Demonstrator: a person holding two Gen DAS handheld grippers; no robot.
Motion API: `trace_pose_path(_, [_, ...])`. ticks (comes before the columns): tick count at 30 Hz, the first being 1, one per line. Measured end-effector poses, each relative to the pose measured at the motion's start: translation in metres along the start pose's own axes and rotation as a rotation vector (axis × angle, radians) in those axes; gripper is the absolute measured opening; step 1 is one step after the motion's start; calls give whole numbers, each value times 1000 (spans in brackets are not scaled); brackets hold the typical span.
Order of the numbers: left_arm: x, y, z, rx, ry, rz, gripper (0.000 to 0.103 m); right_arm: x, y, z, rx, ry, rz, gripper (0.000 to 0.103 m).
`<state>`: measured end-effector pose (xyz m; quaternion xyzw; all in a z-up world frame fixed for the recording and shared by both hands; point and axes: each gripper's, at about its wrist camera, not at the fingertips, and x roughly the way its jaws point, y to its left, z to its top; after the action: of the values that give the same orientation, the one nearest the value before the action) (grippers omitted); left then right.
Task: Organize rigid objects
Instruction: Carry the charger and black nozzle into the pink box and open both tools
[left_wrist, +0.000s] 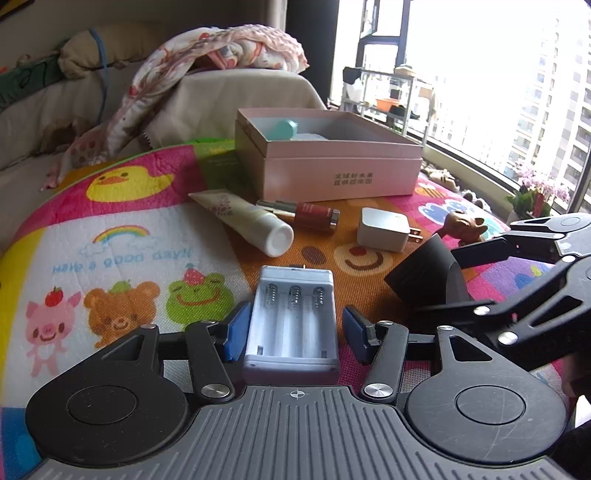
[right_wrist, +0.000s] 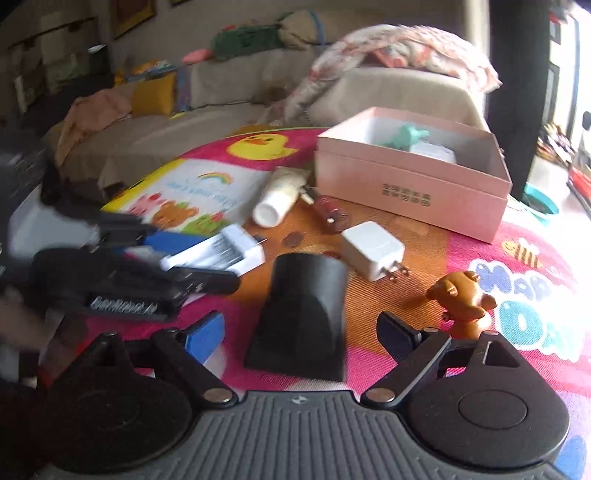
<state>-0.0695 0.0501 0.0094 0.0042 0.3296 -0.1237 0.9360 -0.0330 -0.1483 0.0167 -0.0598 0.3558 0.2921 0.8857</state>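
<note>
- Two grippers over the cartoon mat (left_wrist: 110, 236).
- Left gripper (left_wrist: 291, 328): jaws spread, white battery holder (left_wrist: 293, 325) lying between them, left pad touching.
- Right gripper (right_wrist: 301, 334): jaws wide, straddling black nozzle (right_wrist: 303, 314), unclamped.
- Pink box (left_wrist: 332, 162) beyond.

Bare mat (left_wrist: 122, 258) lay free left of the charger (left_wrist: 293, 325). Ahead, the tube (left_wrist: 247, 221), bottle (left_wrist: 314, 214) and plug (left_wrist: 384, 229) crowded the way to the box (left_wrist: 332, 173). The black piece (right_wrist: 303, 310) filled the right gripper's (right_wrist: 301, 332) gap; the bear (right_wrist: 461, 299) stood just right.
</note>
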Motion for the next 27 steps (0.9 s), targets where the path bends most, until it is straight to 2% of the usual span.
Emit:
trace_pose_path(2, [0,0,0,0,0,0,58,10,-3,3,18,12,-24,89])
trace_pose_path(5, [0,-1,0,4,0,5,58,14,1,3,-24,13,-46,76])
trace_pose_path(7, [-1,-3,0,16,0,18,58,12,6,2,-70,20,-44,60])
trace_pose_path(9, [-2,-7,0,43,-1,37,57,7,8,0,-106,27,-33,53])
trace_pose_path(11, [-3,-10,-1,61,-5,43,53,0,9,-3,-125,32,-23,53])
trace_pose_path(14, [-5,-13,-2,72,-3,45,53,-7,5,-7,-123,31,-42,53])
trace_pose_path(19, [-12,-27,-5,136,6,-56,53,-19,-7,-10,-114,26,-84,53])
trace_pose_path(21, [-16,-33,-2,172,-15,-76,53,-27,-13,-9,-110,12,-94,53])
trace_pose_path(23, [-20,-37,14,198,-54,-88,53,-35,-20,-4,-94,-10,-98,52])
trace_pose_path(24, [-22,-37,26,202,-81,-93,53,-40,-24,1,-84,-31,-104,46])
trace_pose_path(27, [-29,-32,75,214,-186,-92,53,-58,-38,28,-52,-128,-131,45])
